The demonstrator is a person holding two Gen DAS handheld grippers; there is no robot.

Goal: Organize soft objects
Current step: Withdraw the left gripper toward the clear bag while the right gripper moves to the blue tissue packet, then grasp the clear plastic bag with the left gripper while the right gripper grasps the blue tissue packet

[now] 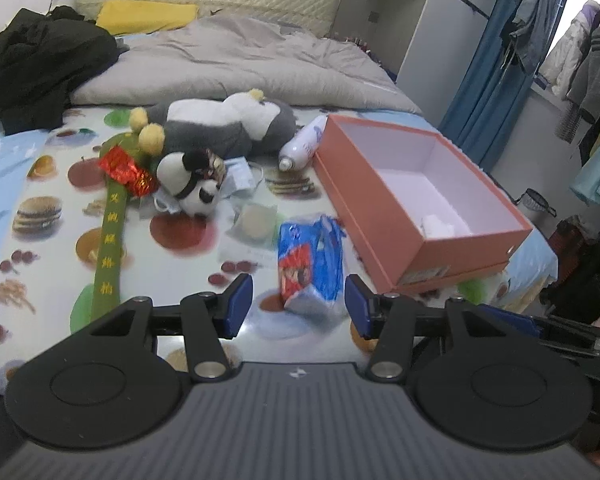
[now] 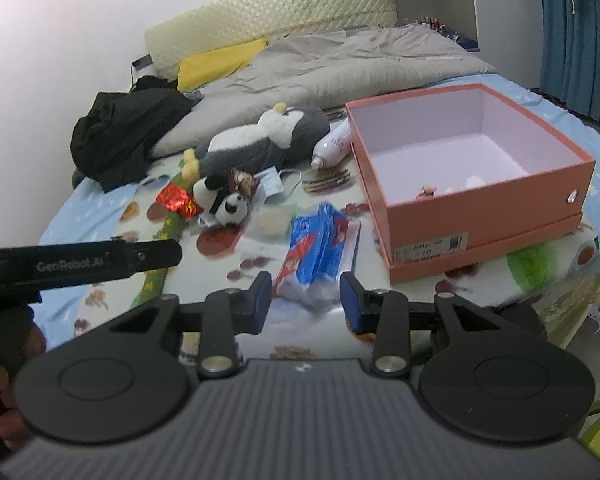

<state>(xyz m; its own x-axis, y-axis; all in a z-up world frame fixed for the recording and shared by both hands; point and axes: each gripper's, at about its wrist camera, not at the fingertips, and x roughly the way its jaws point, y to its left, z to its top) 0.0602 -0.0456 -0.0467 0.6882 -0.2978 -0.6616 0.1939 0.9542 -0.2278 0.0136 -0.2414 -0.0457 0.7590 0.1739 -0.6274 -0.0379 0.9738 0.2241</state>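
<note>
On the bed's fruit-print sheet lie a big grey-and-white plush (image 1: 228, 122) (image 2: 268, 136), a small panda plush (image 1: 192, 184) (image 2: 224, 200), a blue-and-red tissue pack (image 1: 310, 266) (image 2: 316, 254) and an open orange box (image 1: 416, 196) (image 2: 468, 176) at the right. My left gripper (image 1: 298, 306) is open and empty, just short of the tissue pack. My right gripper (image 2: 306, 300) is open and empty, also just before the pack. The left gripper's body (image 2: 80, 266) shows at the left of the right wrist view.
A white bottle (image 1: 302, 144) (image 2: 334, 142) lies beside the box. A red foil packet (image 1: 126, 170), a green ribbon (image 1: 108, 256), a face mask (image 1: 240, 176) and a round clear-wrapped item (image 1: 254, 222) lie around. Grey duvet (image 1: 236, 60) and black clothes (image 1: 36, 68) are behind.
</note>
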